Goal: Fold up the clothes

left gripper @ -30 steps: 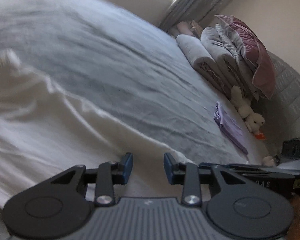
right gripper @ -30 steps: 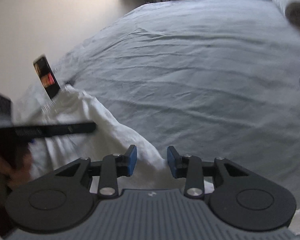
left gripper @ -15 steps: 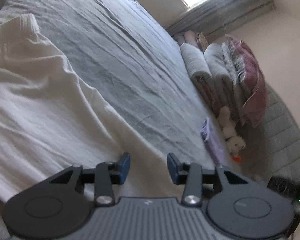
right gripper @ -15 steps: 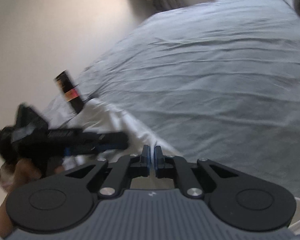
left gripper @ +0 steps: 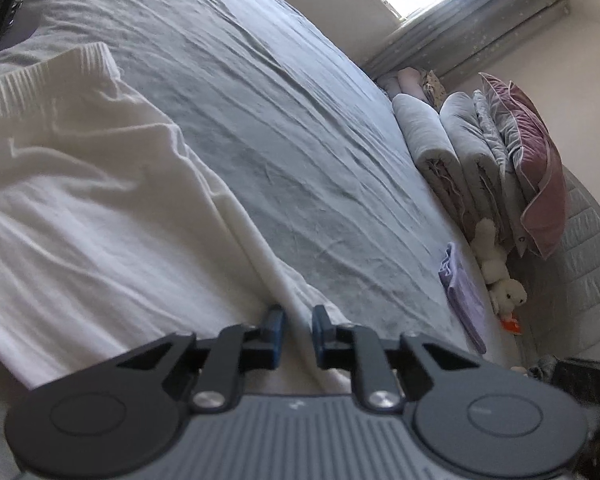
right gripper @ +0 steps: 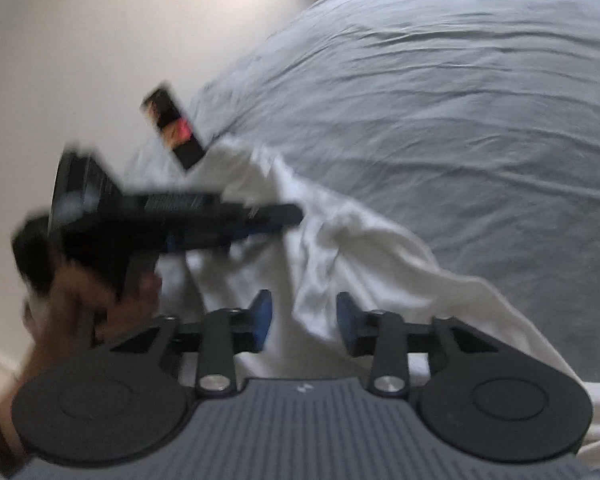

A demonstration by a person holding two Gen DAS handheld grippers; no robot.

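A crumpled white cotton garment [left gripper: 100, 200] lies on the near left of a grey-sheeted bed [left gripper: 284, 120]. The left gripper [left gripper: 296, 330], fingers narrowly parted, straddles its fold; the right gripper [right gripper: 303, 318] gapes wide, holding nothing.

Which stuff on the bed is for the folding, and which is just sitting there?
For the folding:
white garment
left gripper, open
right gripper, open

Just sitting there:
stuffed toy
pink pillow
folded grey bedding
lilac cloth
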